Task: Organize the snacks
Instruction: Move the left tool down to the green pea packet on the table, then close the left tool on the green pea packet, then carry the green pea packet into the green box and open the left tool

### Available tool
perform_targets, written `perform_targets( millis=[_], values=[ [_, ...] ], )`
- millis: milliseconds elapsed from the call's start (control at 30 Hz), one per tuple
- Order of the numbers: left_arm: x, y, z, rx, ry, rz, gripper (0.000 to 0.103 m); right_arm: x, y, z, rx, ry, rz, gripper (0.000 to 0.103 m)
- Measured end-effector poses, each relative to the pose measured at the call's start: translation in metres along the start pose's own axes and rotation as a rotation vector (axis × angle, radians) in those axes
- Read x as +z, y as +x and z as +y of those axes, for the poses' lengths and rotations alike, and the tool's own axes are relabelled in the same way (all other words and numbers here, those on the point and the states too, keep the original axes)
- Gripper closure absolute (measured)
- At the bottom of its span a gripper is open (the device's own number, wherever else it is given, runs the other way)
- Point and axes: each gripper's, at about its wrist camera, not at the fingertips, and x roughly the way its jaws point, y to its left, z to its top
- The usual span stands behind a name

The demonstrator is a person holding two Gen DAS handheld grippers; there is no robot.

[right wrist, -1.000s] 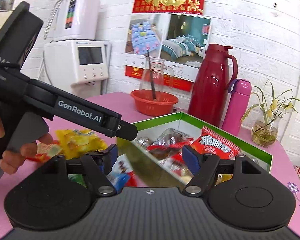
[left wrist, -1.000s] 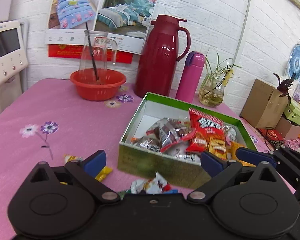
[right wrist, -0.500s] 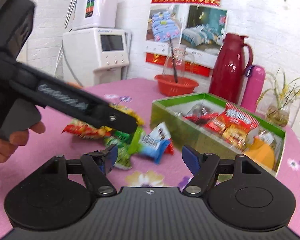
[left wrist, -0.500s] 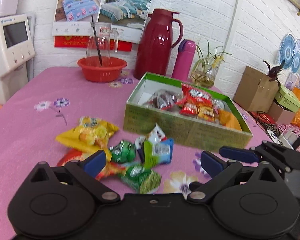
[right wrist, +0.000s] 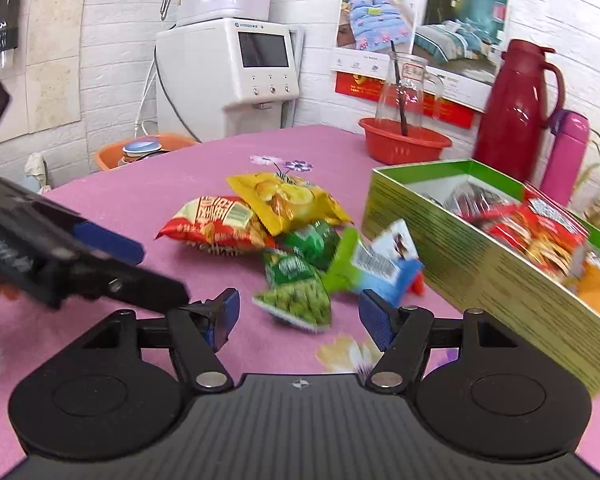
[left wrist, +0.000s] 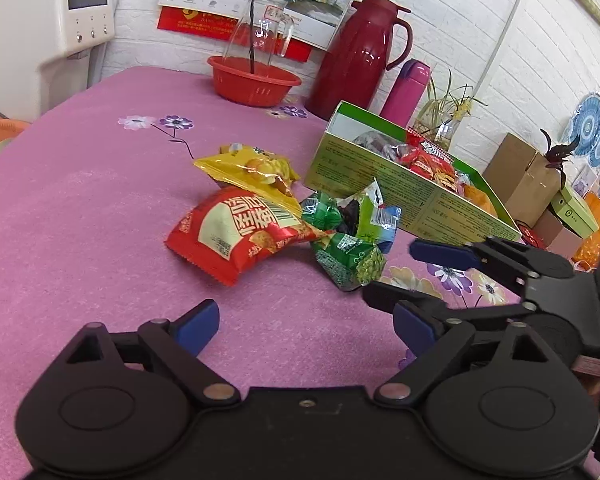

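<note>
A pile of snack packets lies on the pink tablecloth: a red bag (left wrist: 236,236) (right wrist: 216,224), a yellow bag (left wrist: 252,170) (right wrist: 288,200), green pea packets (left wrist: 350,258) (right wrist: 296,294) and a green-blue packet (left wrist: 374,216) (right wrist: 374,268). The green box (left wrist: 412,196) (right wrist: 480,264) to their right holds several snacks. My left gripper (left wrist: 306,320) is open and empty, short of the pile. My right gripper (right wrist: 298,316) is open and empty, just in front of the pea packet; it also shows in the left wrist view (left wrist: 412,276).
A red basin with a glass jug (left wrist: 254,84), a red thermos jug (left wrist: 358,56), a pink bottle (left wrist: 406,88) and a plant vase (left wrist: 444,124) stand behind the box. A white dispenser (right wrist: 236,68) stands beyond the table's far left. Cardboard boxes (left wrist: 520,176) sit off the right edge.
Both grippers have pulled back and away from the box toward the table's near side, and both stay open. The loose packet pile has come into full view in front of them.
</note>
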Motion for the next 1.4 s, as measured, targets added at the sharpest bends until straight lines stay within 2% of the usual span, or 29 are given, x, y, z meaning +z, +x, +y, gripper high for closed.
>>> perform_targets(
  millis=[33, 67, 167, 267, 500, 567, 667, 800, 900, 967, 1000, 1033, 1067, 1233, 1400],
  values=[
    [0.000, -0.001, 0.001, 0.011, -0.002, -0.004, 0.000, 0.001, 0.005, -0.001, 0.008, 0.008, 0.004, 0.007],
    [0.001, -0.001, 0.002, 0.012, -0.005, -0.007, 0.000, 0.001, 0.010, -0.002, 0.018, 0.012, 0.019, 0.025],
    [0.002, 0.000, 0.007, -0.014, -0.039, -0.003, 0.000, -0.003, 0.004, 0.000, 0.035, -0.005, 0.015, 0.029],
    [0.002, 0.004, 0.006, -0.045, -0.056, 0.005, 0.000, -0.009, -0.013, 0.005, 0.060, -0.027, 0.031, 0.029],
    [-0.002, 0.032, -0.022, -0.109, -0.016, 0.058, 0.000, -0.027, -0.050, 0.021, 0.098, -0.049, 0.038, 0.024],
    [-0.004, 0.037, -0.029, -0.123, -0.003, 0.075, 0.000, -0.031, -0.056, 0.022, 0.096, -0.046, 0.042, 0.011],
    [-0.008, 0.038, -0.034, -0.134, 0.019, 0.084, 0.000, -0.035, -0.060, 0.020, 0.095, -0.020, 0.056, 0.008],
    [-0.008, 0.036, -0.034, -0.136, 0.017, 0.095, 0.012, -0.038, -0.056, 0.016, 0.096, 0.017, 0.072, 0.007],
    [-0.007, 0.036, -0.033, -0.140, 0.002, 0.101, 0.013, -0.037, -0.051, 0.017, 0.086, 0.026, 0.071, 0.007],
    [-0.007, 0.037, -0.035, -0.140, 0.008, 0.104, 0.020, -0.037, -0.047, 0.018, 0.086, 0.025, 0.072, 0.008],
    [-0.007, 0.038, -0.036, -0.147, 0.013, 0.109, 0.028, -0.037, -0.045, 0.018, 0.087, 0.023, 0.078, 0.012],
    [-0.008, 0.040, -0.037, -0.165, 0.016, 0.118, 0.039, -0.037, -0.044, 0.019, 0.082, 0.019, 0.082, 0.032],
    [-0.008, 0.041, -0.038, -0.177, 0.018, 0.126, 0.039, -0.037, -0.044, 0.020, 0.063, 0.011, 0.083, 0.037],
    [-0.010, 0.039, -0.045, -0.192, 0.036, 0.117, 0.044, -0.039, -0.051, 0.015, 0.058, 0.018, 0.071, 0.041],
    [0.002, 0.034, -0.061, -0.220, 0.054, 0.083, 0.044, -0.031, -0.065, 0.008, 0.008, 0.006, 0.021, 0.042]
  ],
)
